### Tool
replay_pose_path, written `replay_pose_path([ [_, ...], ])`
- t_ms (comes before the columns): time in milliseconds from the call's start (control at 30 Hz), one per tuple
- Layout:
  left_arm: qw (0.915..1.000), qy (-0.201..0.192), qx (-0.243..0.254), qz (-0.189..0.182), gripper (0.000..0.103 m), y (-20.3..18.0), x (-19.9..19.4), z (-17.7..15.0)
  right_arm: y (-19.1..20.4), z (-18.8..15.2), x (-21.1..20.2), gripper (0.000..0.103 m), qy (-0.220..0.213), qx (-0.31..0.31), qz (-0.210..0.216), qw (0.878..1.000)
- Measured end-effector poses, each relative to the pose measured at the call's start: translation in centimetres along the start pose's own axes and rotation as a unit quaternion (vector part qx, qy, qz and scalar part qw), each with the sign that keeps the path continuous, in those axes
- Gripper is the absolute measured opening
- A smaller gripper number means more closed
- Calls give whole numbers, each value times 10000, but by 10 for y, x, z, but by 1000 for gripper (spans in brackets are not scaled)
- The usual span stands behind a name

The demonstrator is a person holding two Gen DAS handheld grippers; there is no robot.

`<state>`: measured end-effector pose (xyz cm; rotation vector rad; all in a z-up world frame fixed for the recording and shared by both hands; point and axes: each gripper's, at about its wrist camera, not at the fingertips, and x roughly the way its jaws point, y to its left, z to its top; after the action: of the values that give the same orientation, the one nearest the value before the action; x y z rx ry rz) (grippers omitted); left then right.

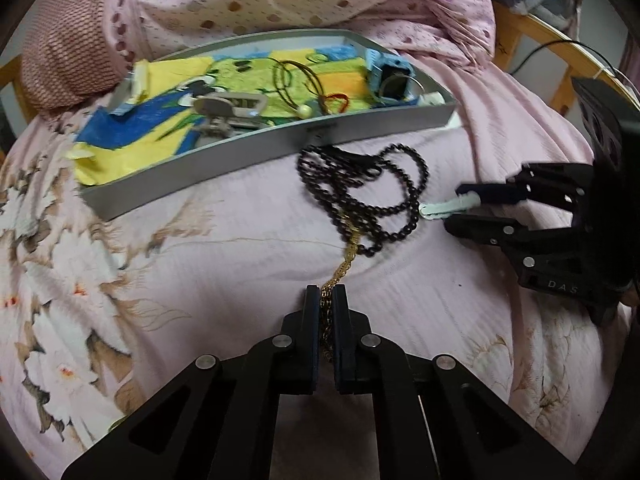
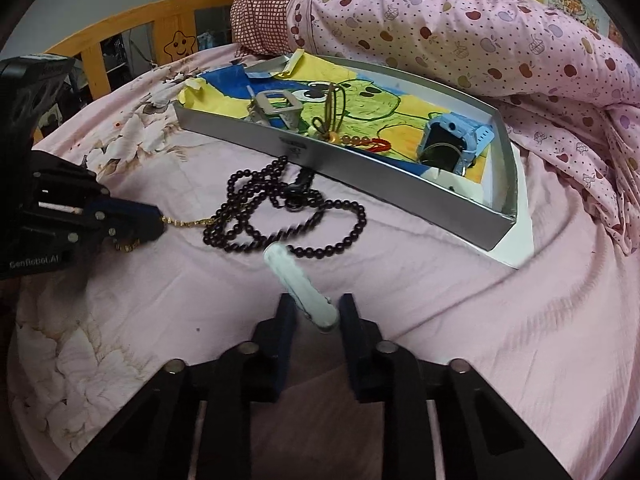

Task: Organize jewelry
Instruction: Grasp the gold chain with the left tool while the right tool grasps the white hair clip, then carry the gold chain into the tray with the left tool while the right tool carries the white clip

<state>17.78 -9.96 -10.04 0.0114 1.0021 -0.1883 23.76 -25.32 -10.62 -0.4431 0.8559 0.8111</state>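
My left gripper [image 1: 327, 294] is shut on a gold chain [image 1: 340, 270] that runs forward under a dark bead necklace [image 1: 362, 196] lying on the pink bedsheet. In the right wrist view the left gripper [image 2: 158, 222] pinches the gold chain [image 2: 188, 223] beside the dark bead necklace [image 2: 280, 216]. My right gripper [image 2: 316, 308] holds a pale mint hair clip [image 2: 296, 280] between its fingers; it also shows in the left wrist view [image 1: 456, 200] with the hair clip [image 1: 440, 208]. A grey tray [image 1: 280, 148] [image 2: 360, 176] holds a blue smartwatch [image 2: 452, 140], cords and a metal buckle.
A pink apple-print quilt [image 2: 460, 32] and checked pillow [image 1: 64, 56] lie behind the tray. A wooden bed rail [image 2: 132, 28] runs along the far side. A child's drawing [image 1: 132, 132] lines the tray and hangs over its left end.
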Motion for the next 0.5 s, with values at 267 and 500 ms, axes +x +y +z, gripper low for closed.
replay_pose_path([
  [267,9987,-357,-197,312,3,12,-26,-8,20,2,-8,16,-11,56,40,10000],
  [500,9970,-754,-171,43,3,16,-47,-3,38,12,-28,16,-452,65,-117,9989],
])
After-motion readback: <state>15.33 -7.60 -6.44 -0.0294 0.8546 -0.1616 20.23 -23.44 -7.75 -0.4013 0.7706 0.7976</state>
